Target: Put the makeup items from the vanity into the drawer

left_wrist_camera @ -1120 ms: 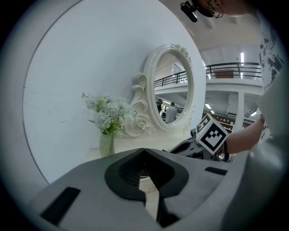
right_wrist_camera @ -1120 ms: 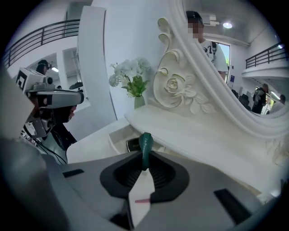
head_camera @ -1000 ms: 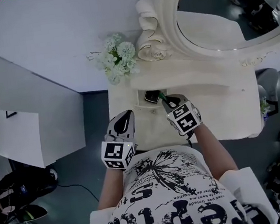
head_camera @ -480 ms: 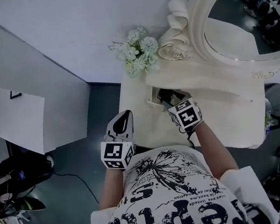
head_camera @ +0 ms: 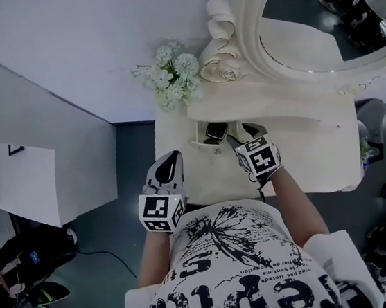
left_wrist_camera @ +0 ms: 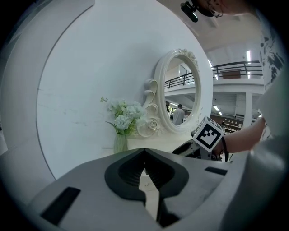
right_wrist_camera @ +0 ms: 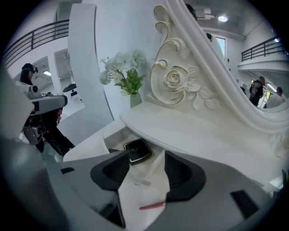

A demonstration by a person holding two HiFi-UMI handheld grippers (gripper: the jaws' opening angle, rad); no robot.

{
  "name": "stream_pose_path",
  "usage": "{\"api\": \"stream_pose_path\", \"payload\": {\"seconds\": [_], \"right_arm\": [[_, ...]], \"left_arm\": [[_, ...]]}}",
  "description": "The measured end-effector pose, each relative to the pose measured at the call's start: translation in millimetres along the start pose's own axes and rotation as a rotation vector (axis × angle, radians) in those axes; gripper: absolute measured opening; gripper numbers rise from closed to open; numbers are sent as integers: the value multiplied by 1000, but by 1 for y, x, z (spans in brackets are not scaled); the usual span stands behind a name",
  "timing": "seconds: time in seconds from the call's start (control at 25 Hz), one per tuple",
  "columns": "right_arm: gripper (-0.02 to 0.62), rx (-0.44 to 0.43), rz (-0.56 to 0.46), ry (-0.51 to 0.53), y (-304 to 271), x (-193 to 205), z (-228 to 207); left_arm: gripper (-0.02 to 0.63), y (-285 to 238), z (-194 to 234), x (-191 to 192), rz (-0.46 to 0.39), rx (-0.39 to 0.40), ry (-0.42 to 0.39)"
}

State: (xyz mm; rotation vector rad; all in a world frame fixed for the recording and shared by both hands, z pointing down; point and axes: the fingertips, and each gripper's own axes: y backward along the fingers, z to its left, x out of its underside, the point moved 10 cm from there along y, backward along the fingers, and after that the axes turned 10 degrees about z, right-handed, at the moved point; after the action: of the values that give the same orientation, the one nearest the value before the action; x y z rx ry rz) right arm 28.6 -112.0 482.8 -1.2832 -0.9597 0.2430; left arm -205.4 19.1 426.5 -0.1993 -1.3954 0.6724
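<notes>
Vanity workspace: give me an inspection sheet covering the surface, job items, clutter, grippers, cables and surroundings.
Surface: white vanity top, bare where it shows; its drawer is open.
Job's things: black compact and slim pink pencil, both lying in the drawer.
Clutter: vase of white flowers at the vanity's back corner.
Grippers: right gripper over the drawer, jaws apart, holding nothing; left gripper off the vanity's front edge, jaws together, empty.
Cables: one black cable on the floor to the left.
Surroundings: oval mirror in a carved frame, white wall behind, dark equipment on the floor at lower left.
</notes>
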Motion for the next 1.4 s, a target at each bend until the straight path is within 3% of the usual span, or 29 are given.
{"api": "stream_pose_path", "payload": {"seconds": [0.44, 0.68, 1.04, 1.2, 1.28, 1.4], "right_arm": [[236, 91, 67, -249, 9, 63, -38], [236, 87, 170, -325, -12, 94, -36], [235, 98, 198, -407, -37, 99, -31], [182, 118, 204, -374, -37, 100, -30], [55, 124, 208, -361, -38, 99, -29], [52, 128, 219, -325, -39, 99, -28]], "left_arm": [[20, -36, -27, -6, 55, 153, -81], [20, -42, -28, 0, 118, 176, -90], [20, -51, -22, 13, 175, 191, -91], [20, -53, -20, 17, 186, 196, -89], [20, -53, -18, 19, 188, 195, -88], [20, -53, -18, 19, 183, 195, -85]]}}
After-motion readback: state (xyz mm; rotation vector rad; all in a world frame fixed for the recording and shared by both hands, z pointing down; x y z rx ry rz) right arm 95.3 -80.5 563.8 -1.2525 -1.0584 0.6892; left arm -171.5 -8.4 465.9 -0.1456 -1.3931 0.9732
